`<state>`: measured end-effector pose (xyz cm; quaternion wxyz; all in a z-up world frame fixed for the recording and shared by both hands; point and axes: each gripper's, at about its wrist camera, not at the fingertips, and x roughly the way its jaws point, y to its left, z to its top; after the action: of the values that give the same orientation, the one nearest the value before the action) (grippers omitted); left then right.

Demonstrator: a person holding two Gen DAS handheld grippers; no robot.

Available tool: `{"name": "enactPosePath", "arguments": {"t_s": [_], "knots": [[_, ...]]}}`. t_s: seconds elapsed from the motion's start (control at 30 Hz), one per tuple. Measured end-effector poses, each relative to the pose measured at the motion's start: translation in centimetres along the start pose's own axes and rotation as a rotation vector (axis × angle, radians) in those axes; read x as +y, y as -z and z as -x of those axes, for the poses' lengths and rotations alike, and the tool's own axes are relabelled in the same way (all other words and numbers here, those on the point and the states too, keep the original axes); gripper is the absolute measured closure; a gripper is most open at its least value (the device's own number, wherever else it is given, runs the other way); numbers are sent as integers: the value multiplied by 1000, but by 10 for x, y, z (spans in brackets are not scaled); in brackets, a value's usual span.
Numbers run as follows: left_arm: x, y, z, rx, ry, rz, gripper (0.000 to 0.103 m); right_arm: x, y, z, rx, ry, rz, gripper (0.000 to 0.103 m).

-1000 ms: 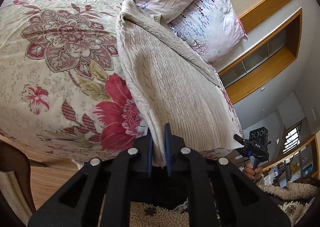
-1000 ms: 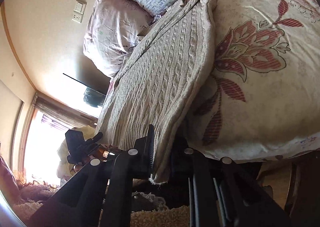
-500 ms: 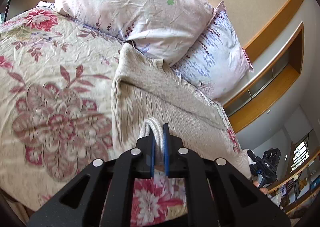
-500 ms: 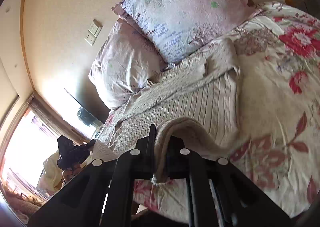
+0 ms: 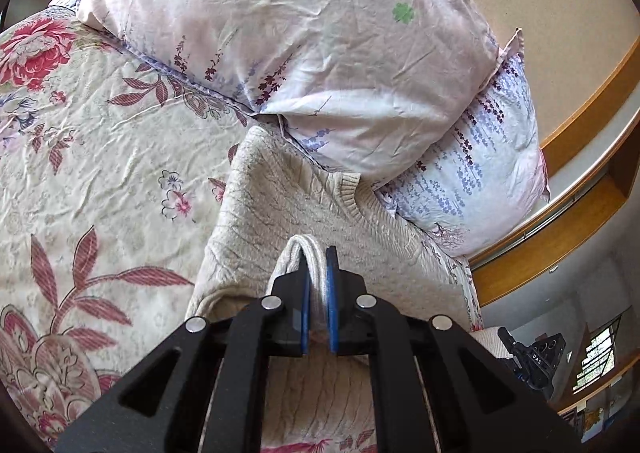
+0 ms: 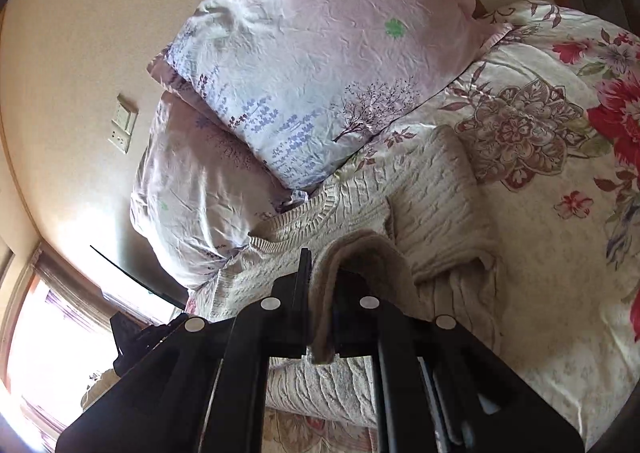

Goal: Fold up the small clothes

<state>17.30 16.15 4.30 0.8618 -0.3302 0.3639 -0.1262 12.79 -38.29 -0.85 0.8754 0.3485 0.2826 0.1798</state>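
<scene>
Midway through a fold, you have both grippers clamped on the hem of a cream cable-knit sweater (image 5: 280, 213), carried over the garment's own body toward its collar. Your left gripper (image 5: 316, 285) has its blue pads pressed on a doubled loop of knit that arches up just ahead of the fingertips; your right gripper (image 6: 320, 293) bites a thicker, shadowed fold of the same edge, which drapes over and hangs below its jaws. Neither pair shows any gap beyond the cloth.

Ahead of both grippers the sweater lies flat on a floral bedspread (image 5: 100, 173), its ribbed collar (image 6: 316, 213) touching the lower of two pale pillows (image 5: 300, 53) stacked against the wall. From the right gripper's view, a sleeve (image 6: 440, 205) is already laid across the chest, just ahead and to the right. That fits a side-first fold, with the bottom now brought up to halve the length.

Holding the hem at two corners keeps its edge straight and level, so the layer should land square. By this look the step is well along: what the next move seems to call for is lowering the hem near the collar, short of the pillows, and letting go. The risk is a skewed or bunched top layer if one side drops first.
</scene>
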Motion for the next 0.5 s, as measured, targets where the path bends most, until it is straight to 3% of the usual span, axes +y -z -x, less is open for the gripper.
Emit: {"name": "enactPosePath", "arguments": {"t_s": [0.17, 0.27, 0.3, 0.37, 0.4, 0.43, 0.47, 0.5], "knots": [[20, -6, -30, 75, -32, 80, 95, -34, -7, -36, 108, 107, -155, 94], [26, -3, -32, 86, -26, 98, 89, -44, -4, -41, 136, 82, -202, 91], [26, -3, -30, 86, -16, 94, 82, -42, -4, -39, 139, 77, -187, 85], [23, -3, -24, 82, 8, 81, 65, -38, -4, -35, 141, 67, -168, 63], [21, -3, -19, 75, 17, 69, 53, -36, -5, -30, 137, 60, -161, 46], [17, -4, -14, 59, 6, 49, 45, -33, -6, -24, 126, 56, -148, 39], [13, -5, -5, 32, -21, 20, 31, -30, -8, -17, 110, 64, -128, 39], [9, -6, 3, 3, -42, -17, 28, -26, -10, -10, 89, 81, -98, 39]]}}
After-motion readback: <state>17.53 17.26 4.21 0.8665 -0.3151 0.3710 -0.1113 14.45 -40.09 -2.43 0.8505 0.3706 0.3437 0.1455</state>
